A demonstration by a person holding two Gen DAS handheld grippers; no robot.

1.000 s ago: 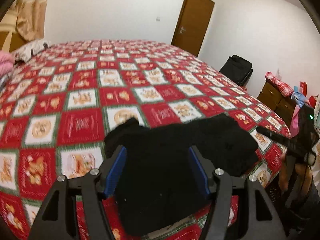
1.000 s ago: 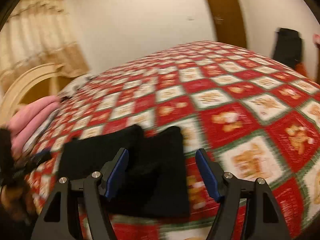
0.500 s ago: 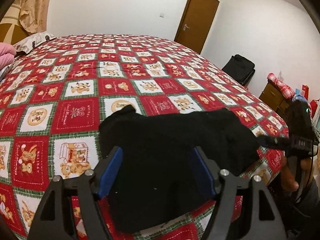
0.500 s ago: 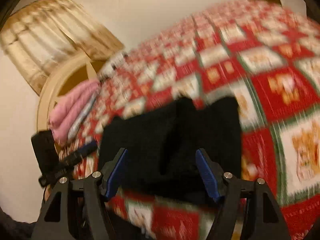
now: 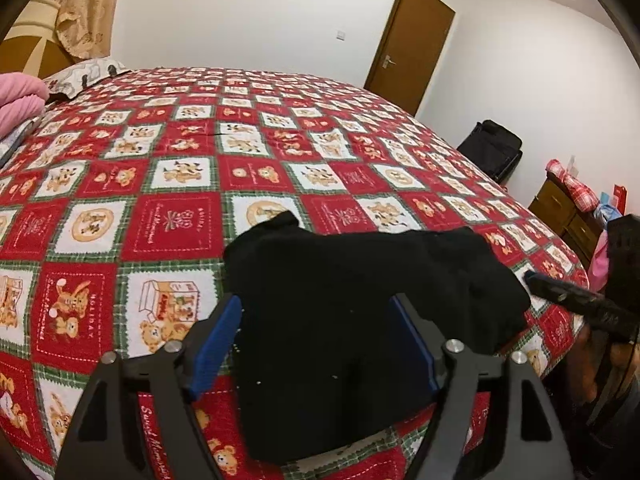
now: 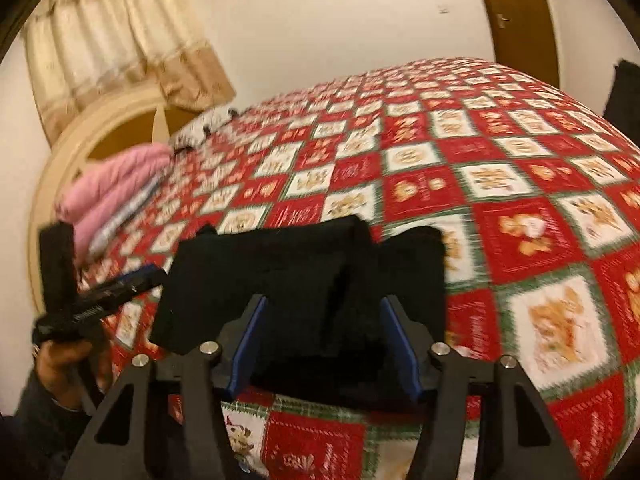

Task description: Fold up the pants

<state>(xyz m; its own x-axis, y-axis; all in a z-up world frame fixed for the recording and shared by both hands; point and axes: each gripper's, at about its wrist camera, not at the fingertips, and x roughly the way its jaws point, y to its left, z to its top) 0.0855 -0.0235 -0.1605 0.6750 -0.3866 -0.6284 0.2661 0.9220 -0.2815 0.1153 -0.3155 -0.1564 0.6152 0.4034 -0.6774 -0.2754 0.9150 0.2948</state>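
Bedroom, white walls, brown door [image 5: 410, 40]; a bed [image 5: 180, 216] under a red-and-white teddy-bear quilt carries the work. Left wrist view: black pants [image 5: 360, 312], already folded to a compact bundle, lie on the quilt near the bed's front edge; the left tongs [image 5: 316, 344] hover above the near part with jaws opening, cloth seen between the blue pads but not pinched. Pink bedding [image 5: 18, 100] and a pillow [image 5: 80, 76] sit at the far left, a black bag [image 5: 492, 148] and wooden dresser [image 5: 560, 208] stand by the right wall, and the right tongs enter at the right edge. Right wrist view, blurred: the pants [image 6: 288, 272] show two stacked layers with a small notch at the far edge; the right tongs [image 6: 322, 340] stand over the near hem, jaws closing, nothing yet clamped as far as can be told. A hand [image 6: 68, 360] holds the left tongs at the left. Advice for the step: bring each pair low onto a near corner, catch all layers together, lift evenly, and lay edge on edge without dragging the quilt.
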